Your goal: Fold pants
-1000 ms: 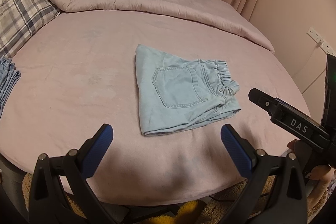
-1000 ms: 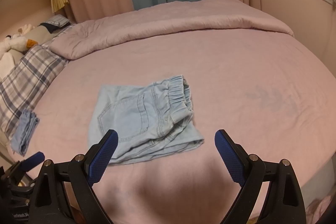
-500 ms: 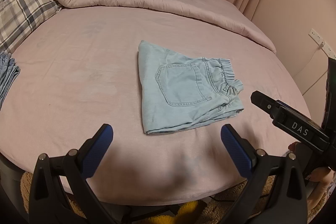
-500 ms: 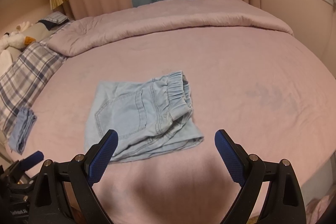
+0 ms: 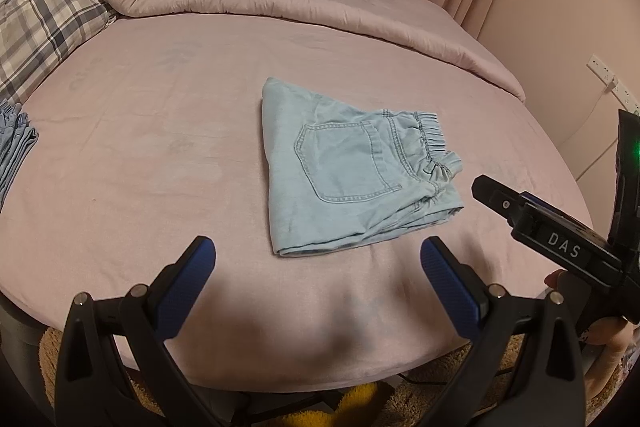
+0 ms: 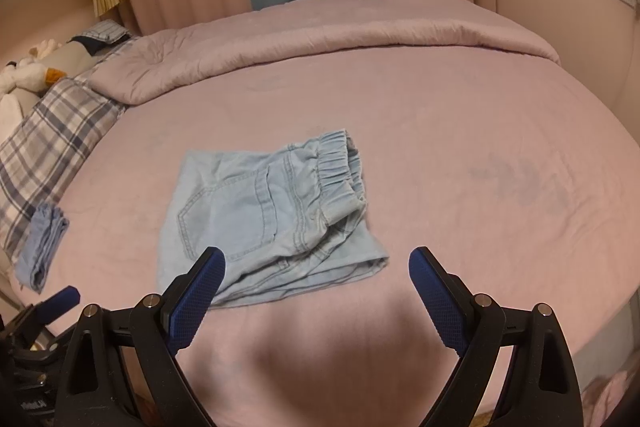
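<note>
Both my grippers have pulled back a little from the pants (image 5: 352,171), which lie folded mid-bed (image 5: 160,147). Left gripper (image 5: 318,279) and right gripper (image 6: 316,291) hover near, jaws spread, holding nothing.

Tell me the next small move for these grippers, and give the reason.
Probably withdraw both: the light blue denim pants already lie as a compact folded rectangle on the pink bedsheet, and the left gripper and right gripper are open, holding nothing.
</note>
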Demonstrator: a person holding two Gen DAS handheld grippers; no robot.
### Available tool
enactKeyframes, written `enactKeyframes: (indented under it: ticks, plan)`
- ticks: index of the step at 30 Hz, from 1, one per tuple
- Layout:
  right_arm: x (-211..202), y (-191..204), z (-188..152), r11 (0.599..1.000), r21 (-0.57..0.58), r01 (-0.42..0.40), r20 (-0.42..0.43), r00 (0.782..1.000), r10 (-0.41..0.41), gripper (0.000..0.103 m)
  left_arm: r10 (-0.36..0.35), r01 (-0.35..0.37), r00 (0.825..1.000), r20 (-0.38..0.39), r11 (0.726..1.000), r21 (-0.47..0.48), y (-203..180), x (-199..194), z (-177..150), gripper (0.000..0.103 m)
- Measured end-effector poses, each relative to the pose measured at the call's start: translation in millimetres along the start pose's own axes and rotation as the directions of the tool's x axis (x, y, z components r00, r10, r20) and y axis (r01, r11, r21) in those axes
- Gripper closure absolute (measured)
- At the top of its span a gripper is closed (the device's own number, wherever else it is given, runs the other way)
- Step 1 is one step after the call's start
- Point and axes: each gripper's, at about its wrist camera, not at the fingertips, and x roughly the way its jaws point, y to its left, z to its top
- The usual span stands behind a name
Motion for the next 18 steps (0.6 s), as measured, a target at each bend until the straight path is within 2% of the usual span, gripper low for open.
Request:
enactKeyframes:
  ticks: [18]
  plan:
    - [1.1,0.3,-1.4,1.0,0.002,0.004,-0.001,1.0,-0.004,0.01,0.014,-0.014,1.0,0.007,1.0,0.007,-2.0,-1.7,1.4,0.001]
